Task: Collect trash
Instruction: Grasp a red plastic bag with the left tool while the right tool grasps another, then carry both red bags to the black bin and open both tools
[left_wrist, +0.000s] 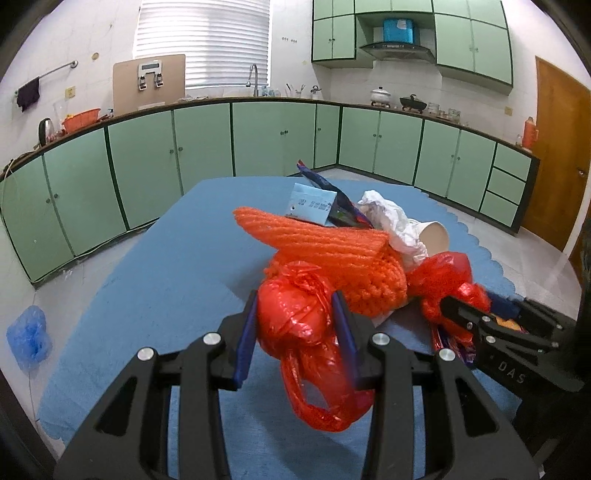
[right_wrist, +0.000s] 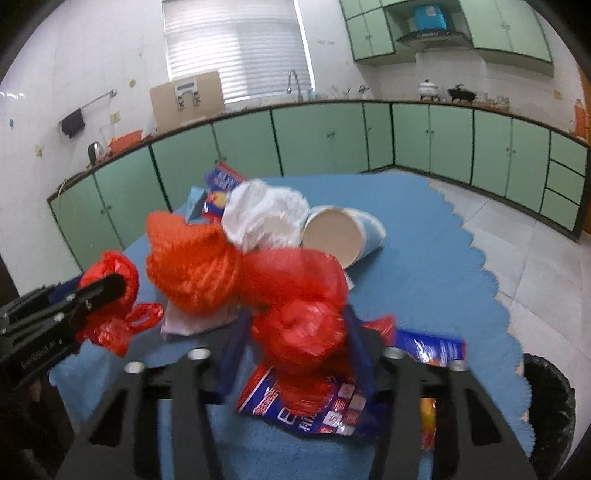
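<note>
On blue scalloped mat (left_wrist: 155, 280): left gripper (left_wrist: 295, 332) clamped on near handle of red crinkled plastic bag (left_wrist: 295, 325), right gripper (right_wrist: 295, 332) clamped on its far-right handle. Orange knitted piece (left_wrist: 332, 251), white crumpled tissue (right_wrist: 266, 214), paper cup (right_wrist: 332, 236), blue printed wrapper (right_wrist: 317, 402) uncollected. Black bin (right_wrist: 550, 398) near right.

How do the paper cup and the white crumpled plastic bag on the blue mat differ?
The paper cup is rigid, lying on its side, its open mouth facing the camera; the white crumpled plastic bag is soft and shapeless. The cup looks beige inside and pale blue outside; the bag is white. They touch in the trash pile.
</note>
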